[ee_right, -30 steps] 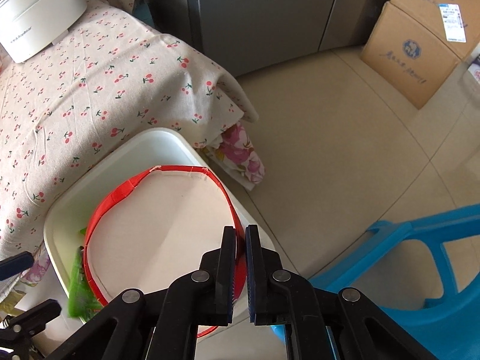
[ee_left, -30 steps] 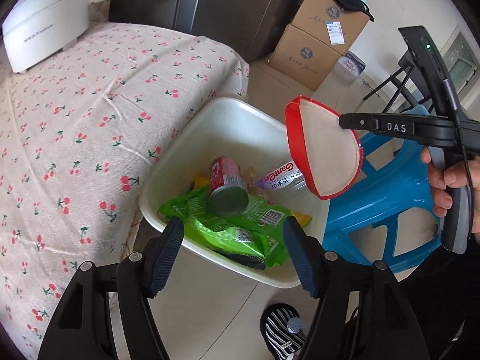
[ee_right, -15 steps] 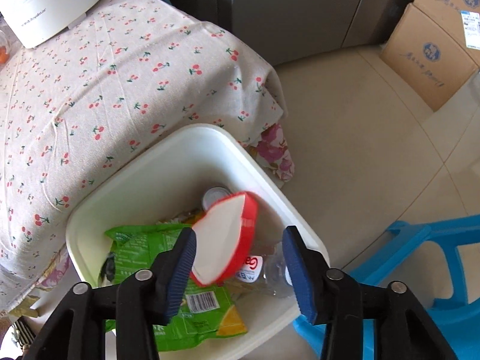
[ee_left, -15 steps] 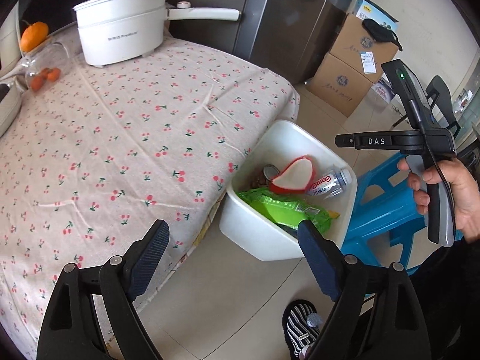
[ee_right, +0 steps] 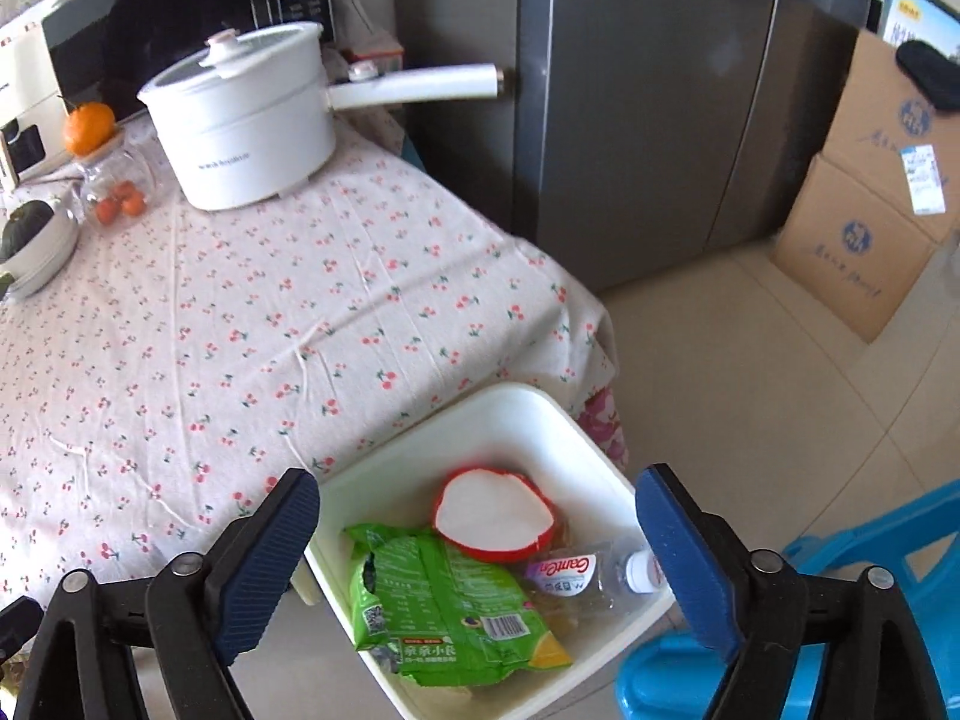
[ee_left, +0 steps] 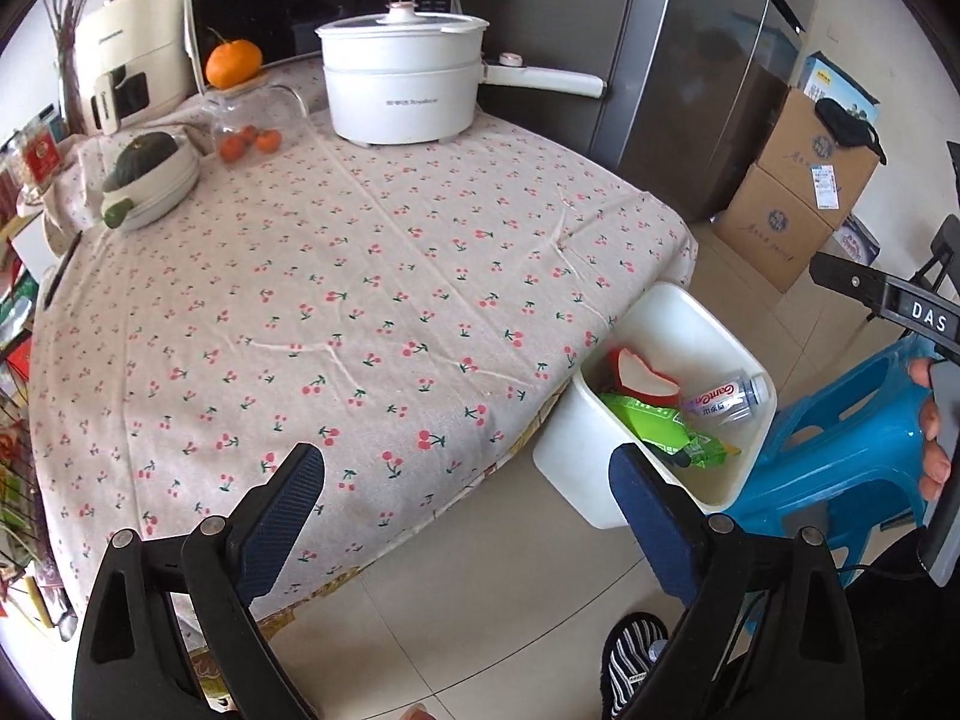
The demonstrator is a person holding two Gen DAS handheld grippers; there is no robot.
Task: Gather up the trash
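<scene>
inside the white bin (ee_right: 543, 420), the red-rimmed paper bowl (ee_right: 492, 513) lies near the back wall, tilted on the other rubbish. just in front of it is a green snack bag (ee_right: 444, 606), and beside that a clear plastic bottle (ee_right: 591, 576) (pink label, cap toward the blue stool (ee_right: 840, 558)). the bin sits on the floor against the table's corner, where the cherry-print tablecloth (ee_left: 336, 300) hangs over. the right gripper (ee_right: 480, 558) hovers above the bin, jaws spread wide and holding nothing. the left gripper (ee_left: 468, 516) is likewise wide open and empty, over the table's near edge. a white pot (ee_left: 402, 84) stands at the far edge.
</scene>
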